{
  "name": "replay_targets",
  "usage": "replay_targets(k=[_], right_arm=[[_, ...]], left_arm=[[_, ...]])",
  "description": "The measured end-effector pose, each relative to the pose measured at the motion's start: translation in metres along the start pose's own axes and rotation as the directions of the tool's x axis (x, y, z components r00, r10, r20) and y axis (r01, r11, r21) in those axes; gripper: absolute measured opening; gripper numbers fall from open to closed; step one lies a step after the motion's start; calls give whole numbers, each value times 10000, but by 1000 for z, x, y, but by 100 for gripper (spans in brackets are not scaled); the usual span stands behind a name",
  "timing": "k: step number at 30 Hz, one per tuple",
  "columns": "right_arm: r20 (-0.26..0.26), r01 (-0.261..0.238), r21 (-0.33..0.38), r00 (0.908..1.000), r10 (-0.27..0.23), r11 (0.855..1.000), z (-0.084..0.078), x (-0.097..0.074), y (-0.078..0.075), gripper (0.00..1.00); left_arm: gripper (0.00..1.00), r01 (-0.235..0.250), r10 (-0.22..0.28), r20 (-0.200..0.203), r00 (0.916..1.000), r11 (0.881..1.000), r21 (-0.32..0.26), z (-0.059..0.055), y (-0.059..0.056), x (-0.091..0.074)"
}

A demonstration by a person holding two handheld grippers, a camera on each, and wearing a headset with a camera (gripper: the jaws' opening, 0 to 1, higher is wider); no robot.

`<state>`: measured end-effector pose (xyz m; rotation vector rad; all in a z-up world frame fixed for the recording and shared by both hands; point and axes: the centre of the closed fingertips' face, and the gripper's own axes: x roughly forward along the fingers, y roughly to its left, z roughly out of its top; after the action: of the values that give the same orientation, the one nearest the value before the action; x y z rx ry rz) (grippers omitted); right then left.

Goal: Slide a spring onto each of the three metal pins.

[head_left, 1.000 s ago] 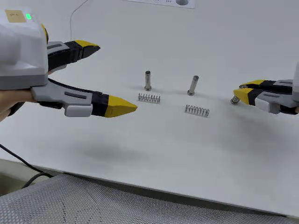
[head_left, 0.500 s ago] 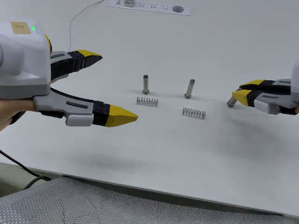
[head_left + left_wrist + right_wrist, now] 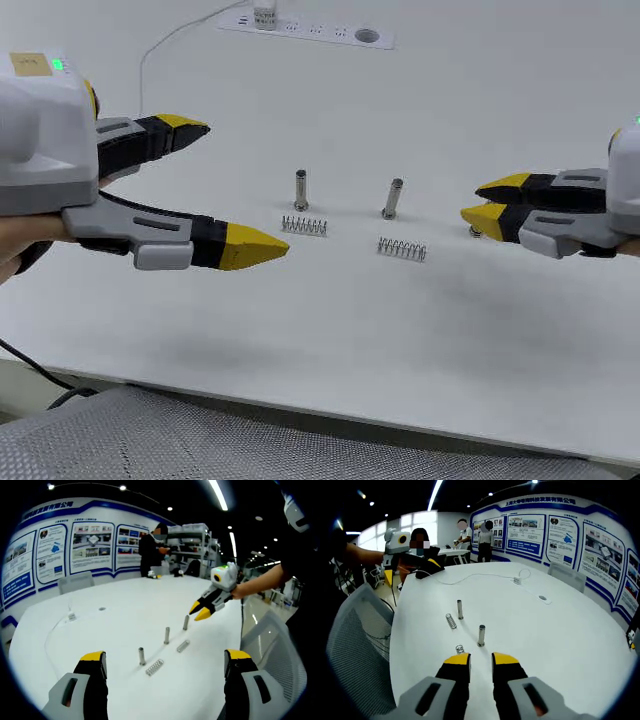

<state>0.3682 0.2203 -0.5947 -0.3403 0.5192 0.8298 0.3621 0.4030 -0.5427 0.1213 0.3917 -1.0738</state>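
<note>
White table (image 3: pixel 330 340), power strip (image 3: pixel 305 27) at far edge. Writing on posters (image 3: pixel 90 540) too small to read. Left gripper (image 3: pixel 245 186) jaws wide apart, empty. Right gripper (image 3: pixel 472 201) jaws barely parted, nothing between. Two pins (image 3: pixel 300 190) upright, springs (image 3: pixel 304 226) lying beside them. Third pin (image 3: pixel 186 622) near right tips.

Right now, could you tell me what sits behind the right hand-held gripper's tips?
A third pin stands there, just below the right hand-held gripper. Its tips cover most of it in the head view; whether anything is slid onto it is unclear.

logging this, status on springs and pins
Left gripper wide open, right gripper barely open, both empty. Two pins bare, two springs loose beside them. Nothing blocking them.
</note>
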Motion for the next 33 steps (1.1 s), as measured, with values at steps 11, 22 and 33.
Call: replay_targets(k=[11, 22, 33], right_arm=[[-870, -854, -214, 9927, 833, 9961, -21, 38, 27, 17], [-1782, -1351, -49, 9751, 1321, 9908, -45, 61, 29, 17], [-2082, -1910, -221, 9609, 1823, 9813, -50, 65, 32, 15]], left_arm=[[99, 35, -35, -16, 10000, 9999, -165, -6, 1, -3], [98, 240, -251, -522, 9983, 9995, -215, -22, -3, 0], [98, 427, -443, -643, 9969, 9987, -271, -23, -5, 10]])
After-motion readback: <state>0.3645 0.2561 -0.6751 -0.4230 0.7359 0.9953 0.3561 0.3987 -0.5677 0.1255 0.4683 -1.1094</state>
